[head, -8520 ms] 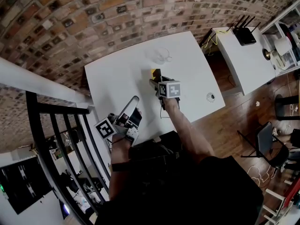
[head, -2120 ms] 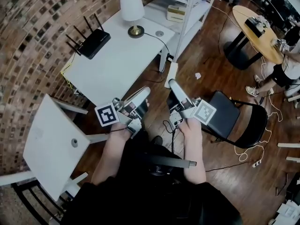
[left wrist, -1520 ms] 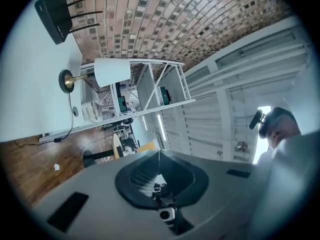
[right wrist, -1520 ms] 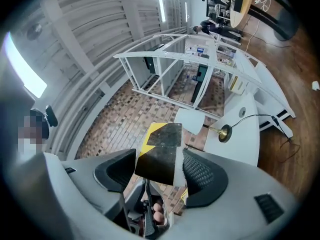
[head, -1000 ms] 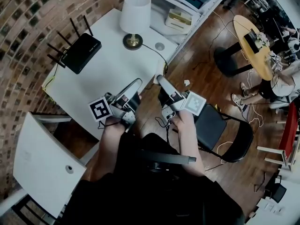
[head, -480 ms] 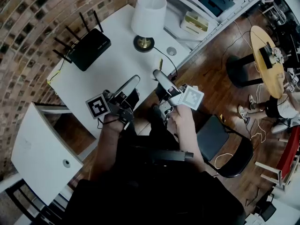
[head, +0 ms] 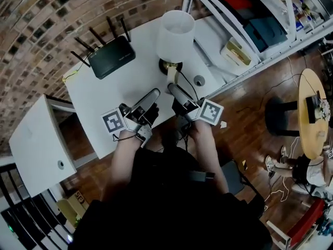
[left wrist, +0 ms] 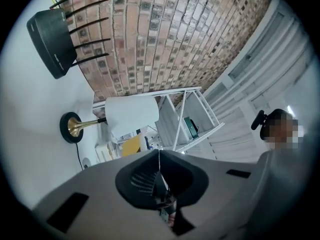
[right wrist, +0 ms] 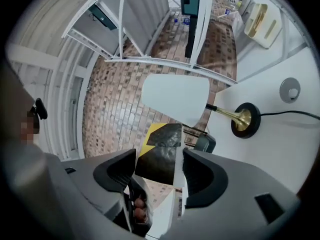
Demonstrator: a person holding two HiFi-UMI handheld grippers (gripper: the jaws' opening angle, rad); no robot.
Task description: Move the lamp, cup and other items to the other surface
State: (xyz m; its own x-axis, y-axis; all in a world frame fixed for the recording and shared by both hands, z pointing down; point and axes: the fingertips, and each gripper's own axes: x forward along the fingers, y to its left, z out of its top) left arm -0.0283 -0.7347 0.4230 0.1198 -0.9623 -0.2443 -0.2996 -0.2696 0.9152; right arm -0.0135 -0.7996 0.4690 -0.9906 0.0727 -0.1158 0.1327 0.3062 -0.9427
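Observation:
A lamp with a white shade (head: 176,30) and a brass base (head: 169,65) stands on the white table (head: 99,100), beside a black router (head: 111,50). My right gripper (head: 173,89) is over the table's near edge, just short of the lamp base, shut on a black-and-yellow box (head: 171,73). In the right gripper view the box (right wrist: 162,154) fills the gap between the jaws of that gripper (right wrist: 159,171), with the lamp (right wrist: 175,99) behind it. My left gripper (head: 153,94) hovers over the table beside it. Its jaws meet with nothing between them (left wrist: 159,154). No cup shows.
A small round disc (head: 199,80) lies on the table right of the lamp base, whose black cord runs off the edge. A second white table (head: 31,139) stands at the left. Metal shelving (head: 250,14) rises behind, and a round wooden table (head: 312,113) is at the right.
Both grippers have moved forward from the floor gap to above the lamp table's near edge. The right one, still holding the box, now sits close to the lamp base.

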